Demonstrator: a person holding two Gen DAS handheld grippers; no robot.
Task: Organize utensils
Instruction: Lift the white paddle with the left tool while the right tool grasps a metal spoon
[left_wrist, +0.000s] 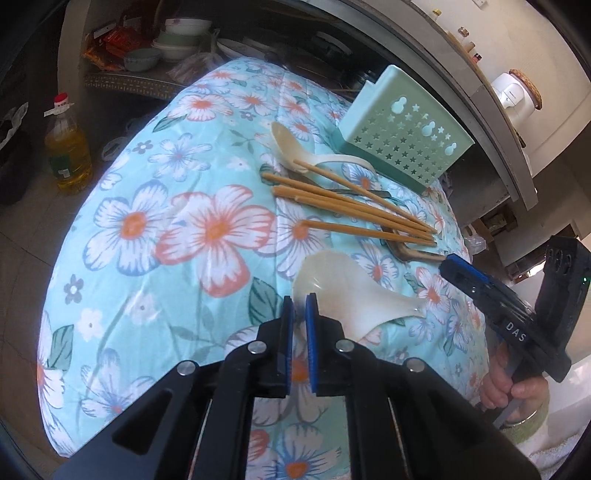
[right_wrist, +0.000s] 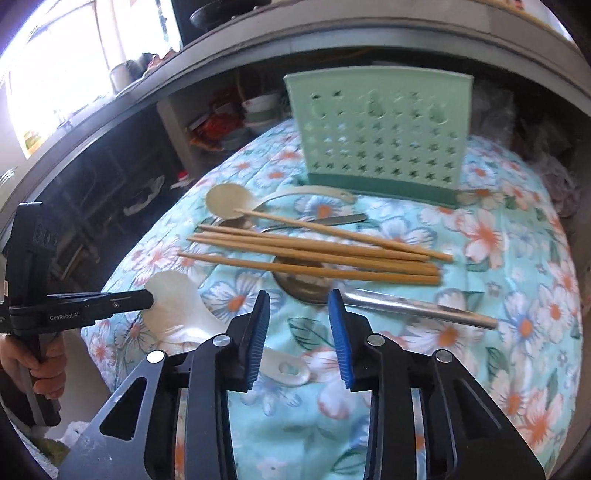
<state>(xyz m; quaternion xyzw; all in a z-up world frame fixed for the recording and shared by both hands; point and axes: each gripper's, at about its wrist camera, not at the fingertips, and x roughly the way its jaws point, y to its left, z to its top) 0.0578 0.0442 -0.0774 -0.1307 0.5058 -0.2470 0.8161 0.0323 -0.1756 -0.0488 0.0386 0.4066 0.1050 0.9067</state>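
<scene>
A floral cloth covers the table, a green slotted utensil holder standing at its far side beyond both sets of fingers. The left gripper, fingers pressed nearly together, pinches the bowl rim of a pale plastic spoon. The right gripper, fingers spread and empty, hangs just short of a steel spoon lying under loose chopsticks. The thin rim grip looks likely to slip, and lifting the steel spoon could scatter the chopsticks.
</scene>
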